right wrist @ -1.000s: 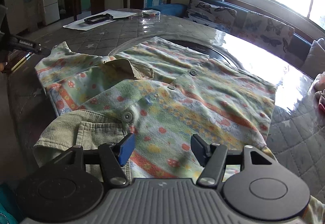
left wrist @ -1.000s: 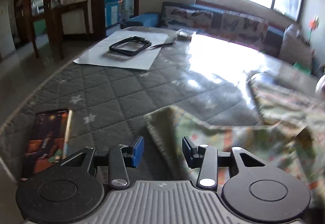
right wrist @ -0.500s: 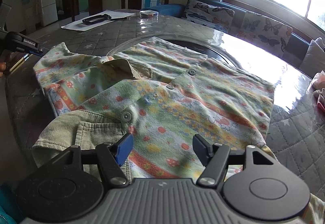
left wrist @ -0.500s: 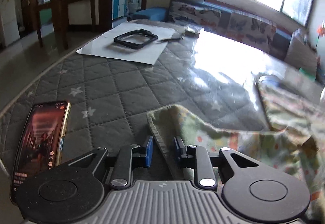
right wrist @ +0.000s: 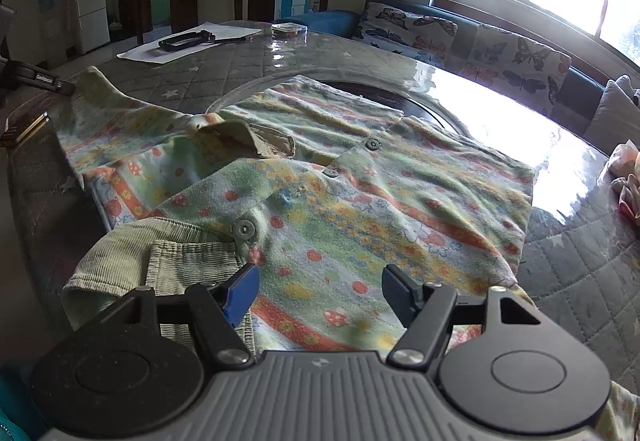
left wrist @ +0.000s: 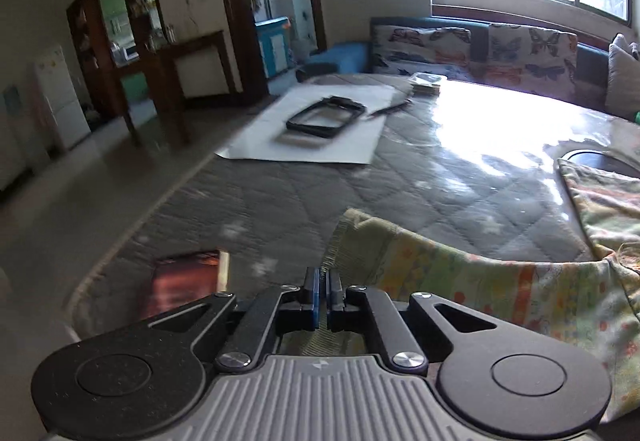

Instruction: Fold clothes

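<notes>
My table [right wrist: 224, 81], covered with a grey quilted star-print cloth under a glossy clear sheet, fills both views and carries everything below. The printed shirt [right wrist: 360, 201], a pastel flannel with orange bands, red dots and grey snap buttons, lies spread front-up across the middle of the table in the right wrist view, its beige collar [right wrist: 248, 139] folded over near the top and a ribbed olive cuff [right wrist: 160, 261] bunched at the near edge just left of my right gripper. The shirt's far left sleeve [left wrist: 420, 265] rises off the table toward my left gripper, its frayed end lifted at the fingers. A white sheet of paper [left wrist: 320, 137] lies well apart at the far side of the table, with a black rectangular frame [left wrist: 324, 117] resting on it. A phone [left wrist: 184, 281] with a lit reddish screen lies flat near the table's near edge, just left of my left gripper. My right gripper [right wrist: 320, 291] hovers low over the shirt's lower front with its blue-padded fingers spread wide and nothing between them. My left gripper [left wrist: 322, 295] has its pads drawn together to a thin slit, pinching the edge of the sleeve at its end. A small clear box [right wrist: 289, 28] sits beyond the paper.
</notes>
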